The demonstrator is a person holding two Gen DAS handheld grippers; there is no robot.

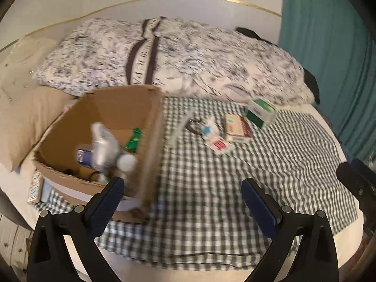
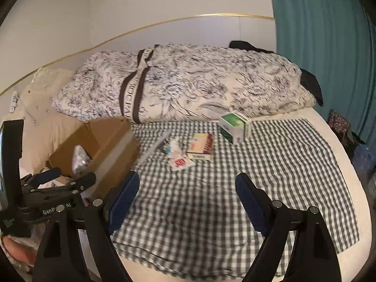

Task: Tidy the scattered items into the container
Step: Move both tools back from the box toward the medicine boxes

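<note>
An open cardboard box (image 1: 122,108) stands on the bed at the left and holds a white bottle (image 1: 103,145), a green packet (image 1: 134,138) and a blue item. On the checked cloth (image 1: 211,188) lie a green and white carton (image 1: 260,111), a flat tan and red box (image 1: 237,127), small sachets (image 1: 217,144) and a grey strip (image 1: 182,127). My left gripper (image 1: 183,199) is open and empty beside the box's near corner. My right gripper (image 2: 188,195) is open and empty above the cloth. The box (image 2: 105,145), carton (image 2: 235,124) and sachets (image 2: 181,162) also show in the right wrist view.
A folded floral duvet (image 1: 188,58) lies along the back of the bed. A beige pillow (image 1: 21,117) sits left of the box. A teal curtain (image 1: 329,58) hangs at the right. The left gripper's body (image 2: 54,188) shows at the left of the right wrist view.
</note>
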